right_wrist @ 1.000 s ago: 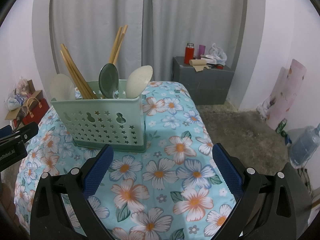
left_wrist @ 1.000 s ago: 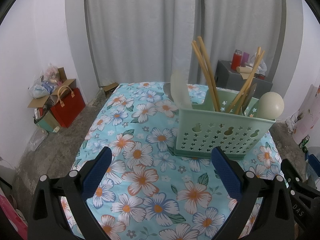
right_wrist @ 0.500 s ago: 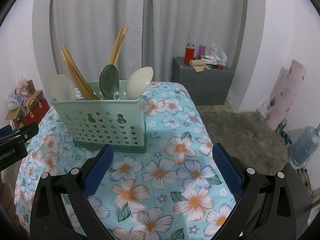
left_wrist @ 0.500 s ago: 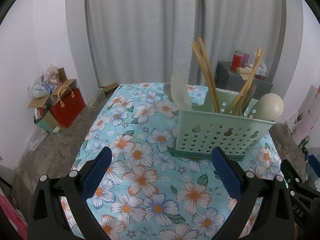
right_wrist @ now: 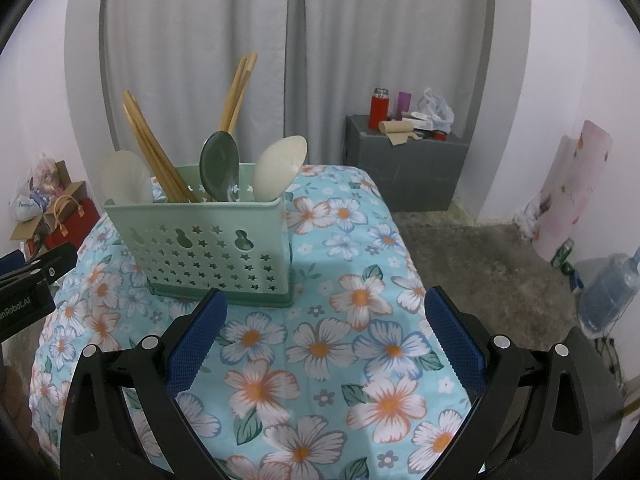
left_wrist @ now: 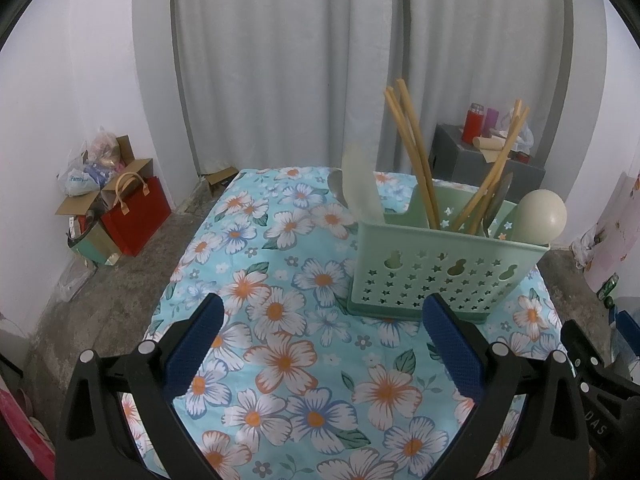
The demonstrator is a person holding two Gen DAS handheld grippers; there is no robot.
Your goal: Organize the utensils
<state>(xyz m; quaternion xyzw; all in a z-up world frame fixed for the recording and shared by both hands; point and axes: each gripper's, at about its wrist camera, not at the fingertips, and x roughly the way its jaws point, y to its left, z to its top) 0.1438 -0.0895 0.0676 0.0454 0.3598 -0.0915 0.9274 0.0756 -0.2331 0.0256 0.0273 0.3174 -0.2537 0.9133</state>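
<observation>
The left claw [left_wrist: 320, 344] is spread wide and empty above the flowered cloth on the bench [left_wrist: 280, 360]; the mint utensil caddy [left_wrist: 444, 276] stands ahead and to its right, holding chopsticks [left_wrist: 412, 156] and pale spoons [left_wrist: 540, 216]. The right claw [right_wrist: 324, 340], also released, has the caddy ahead and to its left, a dark green spoon [right_wrist: 220, 164] upright inside. At the far left edge of the right view, lettering ending "nRobot.AI" [right_wrist: 16, 308] shows on the other claw's body.
</observation>
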